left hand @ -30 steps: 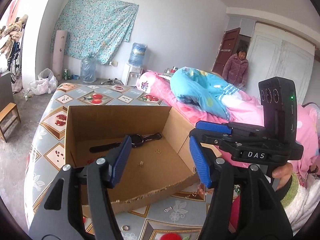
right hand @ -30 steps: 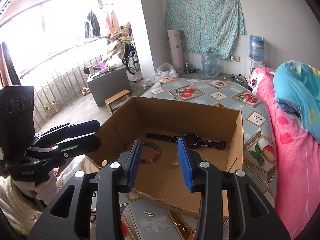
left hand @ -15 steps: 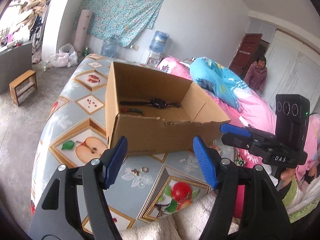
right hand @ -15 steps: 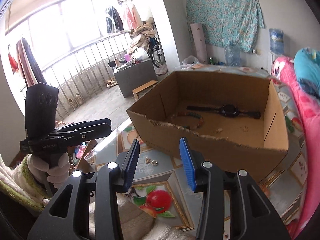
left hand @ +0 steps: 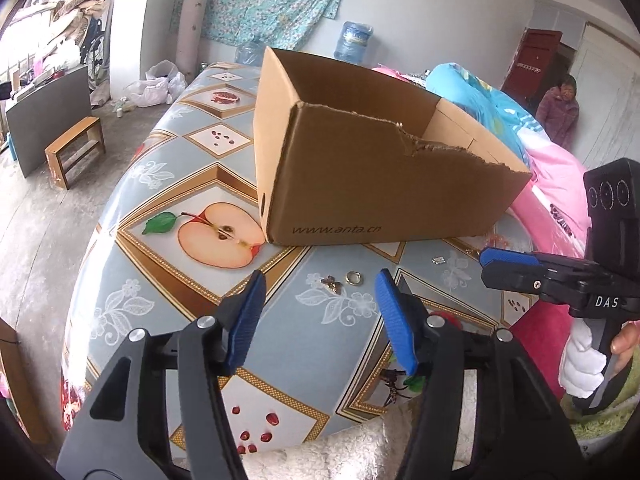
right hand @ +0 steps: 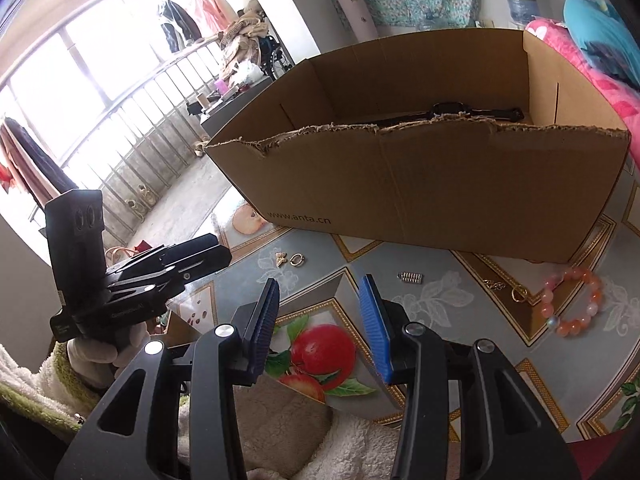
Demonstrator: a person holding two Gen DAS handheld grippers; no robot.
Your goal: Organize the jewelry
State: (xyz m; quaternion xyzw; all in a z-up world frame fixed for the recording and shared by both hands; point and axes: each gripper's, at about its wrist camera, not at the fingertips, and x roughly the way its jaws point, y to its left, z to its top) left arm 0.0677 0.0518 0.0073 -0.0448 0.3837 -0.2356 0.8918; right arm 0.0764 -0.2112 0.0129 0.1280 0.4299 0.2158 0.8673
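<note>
Several small pieces remain outside the cardboard box [right hand: 420, 184]: a butterfly charm [left hand: 332, 282], a ring [left hand: 354, 277], a spring clasp [right hand: 410, 277], a pink bead bracelet [right hand: 572, 300]; only a watch [right hand: 452, 110] shows inside; left gripper [left hand: 320, 320] closing on nothing; right gripper [right hand: 320, 320] half-parted, empty

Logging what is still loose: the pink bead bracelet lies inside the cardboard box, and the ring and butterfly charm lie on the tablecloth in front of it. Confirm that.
Not quite. The pink bead bracelet lies on the tablecloth outside the cardboard box, as the right wrist view shows. The ring and butterfly charm do lie in front of the box.
</note>
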